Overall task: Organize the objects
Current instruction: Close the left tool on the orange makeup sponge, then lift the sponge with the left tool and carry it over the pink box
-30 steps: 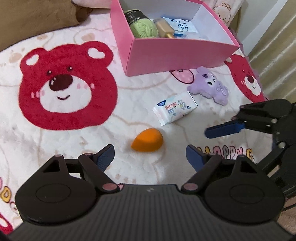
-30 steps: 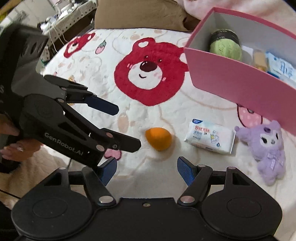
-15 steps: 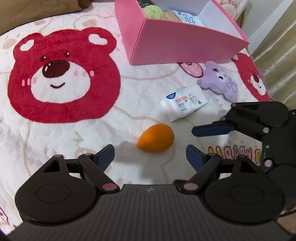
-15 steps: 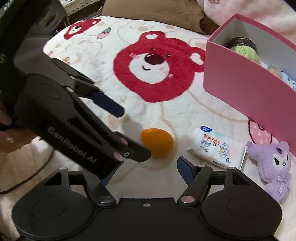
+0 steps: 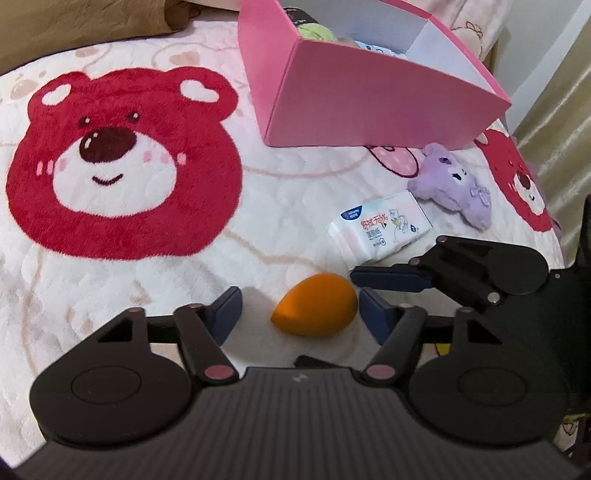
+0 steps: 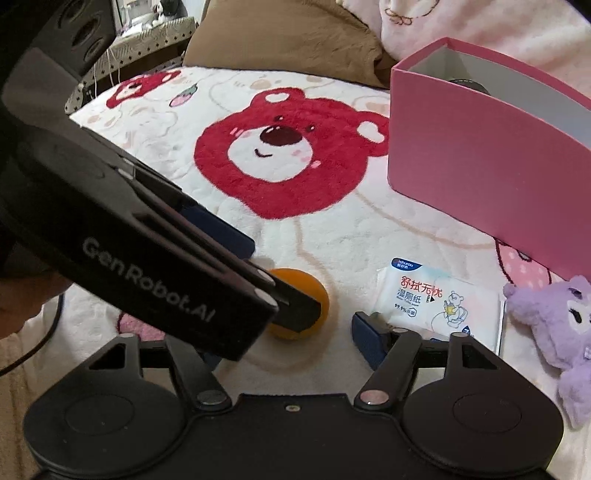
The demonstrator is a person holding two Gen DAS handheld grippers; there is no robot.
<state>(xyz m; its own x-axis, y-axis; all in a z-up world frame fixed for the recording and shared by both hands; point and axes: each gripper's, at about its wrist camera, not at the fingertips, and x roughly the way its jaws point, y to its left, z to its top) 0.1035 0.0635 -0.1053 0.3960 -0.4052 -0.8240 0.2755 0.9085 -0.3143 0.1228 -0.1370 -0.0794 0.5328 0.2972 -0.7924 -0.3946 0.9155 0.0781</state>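
Note:
An orange egg-shaped sponge (image 5: 316, 309) lies on the bear-print blanket. My left gripper (image 5: 299, 312) is open, low over the blanket, with the sponge between its fingers, close to the right one. In the right wrist view the left gripper's fingers (image 6: 295, 312) partly cover the sponge (image 6: 317, 295). My right gripper (image 6: 284, 332) is open just before the sponge; its left fingertip is hidden behind the left gripper. It also shows in the left wrist view (image 5: 391, 280). A wet-wipe pack (image 5: 380, 229) (image 6: 439, 302) and a purple plush (image 5: 454, 184) (image 6: 557, 325) lie to the right.
A pink open box (image 5: 369, 110) (image 6: 480, 158) stands at the back right, holding green yarn (image 5: 316, 31) and a white packet. A brown cushion (image 6: 288, 40) lies beyond the blanket. A curtain (image 5: 561, 110) hangs at far right.
My left gripper moved forward and down until the orange sponge sits between its fingers. My right gripper also closed in on the sponge. Both stayed open.

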